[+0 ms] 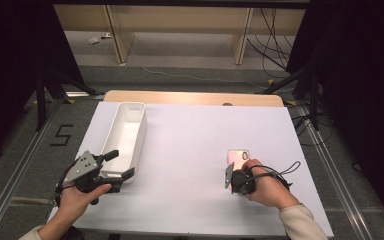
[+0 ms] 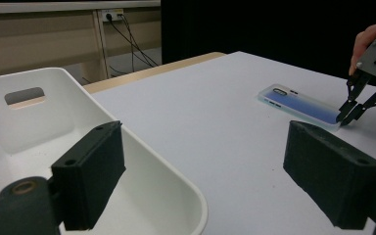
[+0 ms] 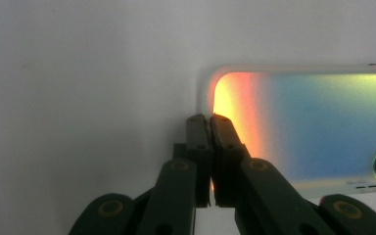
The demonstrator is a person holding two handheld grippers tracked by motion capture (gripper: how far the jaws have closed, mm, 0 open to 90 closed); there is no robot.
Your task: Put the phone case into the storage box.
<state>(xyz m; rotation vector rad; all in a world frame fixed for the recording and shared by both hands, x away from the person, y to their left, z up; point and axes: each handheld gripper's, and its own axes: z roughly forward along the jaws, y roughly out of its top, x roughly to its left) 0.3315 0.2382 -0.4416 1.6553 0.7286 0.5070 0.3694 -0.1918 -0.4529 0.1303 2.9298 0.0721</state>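
The phone case (image 1: 238, 156) lies flat on the white table surface (image 1: 190, 165), right of centre and toward the near edge; its back shows an iridescent blue-to-orange sheen with a camera cut-out at the far end. The right gripper (image 1: 228, 176), held in the person's right hand (image 1: 269, 189), points down at the near end of the phone case. In the right gripper view the two black jaws are pressed together, and their tips sit at the near short edge of the phone case (image 3: 318, 132), close to one corner; whether the thin rim of the case is pinched between the pads cannot be told. The left gripper view shows the same right gripper (image 2: 348, 116) with its tips closed and resting at the end of the phone case (image 2: 301, 104). The left gripper (image 1: 119, 164), held in the left hand (image 1: 80, 197), sits at the near left of the table with its jaws spread wide; one jaw stands inside the near end of the white bin (image 1: 117, 140) and the other outside it, so the jaws straddle the bin's wall without pressing on it. The white bin (image 2: 176, 176) lies lengthwise, well apart from the phone case.
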